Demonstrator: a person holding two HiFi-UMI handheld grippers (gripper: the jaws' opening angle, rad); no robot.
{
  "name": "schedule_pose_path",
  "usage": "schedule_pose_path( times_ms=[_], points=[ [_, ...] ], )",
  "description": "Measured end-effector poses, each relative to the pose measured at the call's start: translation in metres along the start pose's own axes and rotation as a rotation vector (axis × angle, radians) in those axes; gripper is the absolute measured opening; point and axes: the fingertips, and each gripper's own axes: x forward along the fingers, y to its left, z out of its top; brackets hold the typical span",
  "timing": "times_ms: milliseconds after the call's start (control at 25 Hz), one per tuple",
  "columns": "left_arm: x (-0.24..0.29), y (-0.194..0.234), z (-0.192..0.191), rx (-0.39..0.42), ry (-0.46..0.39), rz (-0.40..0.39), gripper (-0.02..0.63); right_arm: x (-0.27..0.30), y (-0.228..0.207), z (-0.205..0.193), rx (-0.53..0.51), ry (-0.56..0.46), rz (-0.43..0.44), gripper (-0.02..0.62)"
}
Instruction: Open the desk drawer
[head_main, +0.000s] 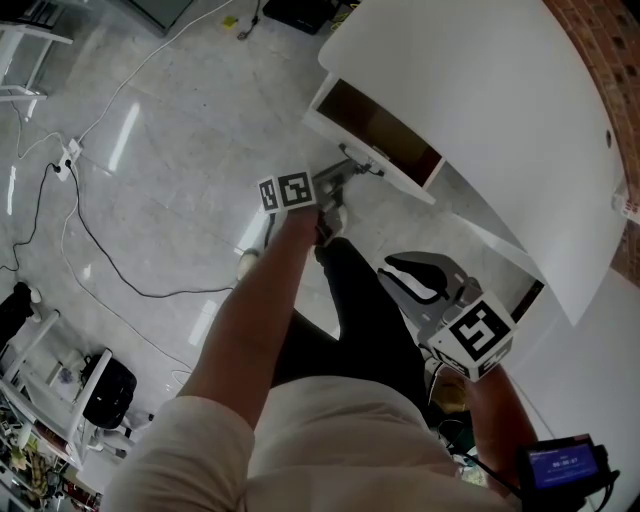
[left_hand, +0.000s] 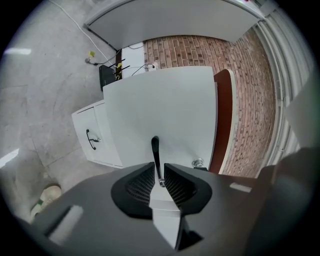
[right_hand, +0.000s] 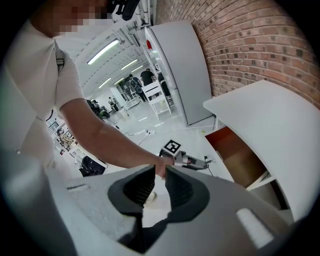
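Note:
The white desk (head_main: 500, 120) fills the upper right of the head view. Its drawer (head_main: 385, 128) stands pulled out, its brown inside showing. My left gripper (head_main: 352, 166) is shut on the dark drawer handle (left_hand: 155, 150), which sticks up between its ribbed pads (left_hand: 142, 182) from the white drawer front (left_hand: 165, 105). A small round lock (left_hand: 198, 162) sits right of the handle. My right gripper (head_main: 400, 268) hangs back near the person's legs, away from the desk, jaws close together with nothing between them (right_hand: 160, 184). The right gripper view shows the left gripper (right_hand: 194, 161) at the open drawer (right_hand: 235, 155).
A second white front with a black handle (left_hand: 90, 139) sits left of the drawer. Cables (head_main: 100, 240) trail over the grey floor. A brick wall (left_hand: 250, 100) runs behind the desk. A white cabinet (right_hand: 180, 65) stands by the wall. The person's leg (head_main: 360, 310) is under my arms.

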Motion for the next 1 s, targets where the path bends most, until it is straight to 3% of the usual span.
schedule_pose_path(
  times_ms=[400,640,840,1000],
  points=[
    [-0.061,-0.006,-0.017,0.058,0.07,0.055,0.052,0.007,0.025,0.02,-0.016,-0.032,-0.004,0.066],
    [-0.127,-0.048,-0.028,0.101,0.094,0.004,0.052,0.015,0.079,0.032,-0.021,-0.071,-0.028,0.066],
    [-0.155,-0.08,-0.029,0.153,0.137,-0.019,0.051,0.019,0.081,0.039,-0.017,-0.107,-0.037,0.066],
    [-0.204,-0.117,-0.03,0.258,0.16,-0.029,0.04,0.017,0.104,0.046,-0.022,-0.134,-0.059,0.061]
  ],
)
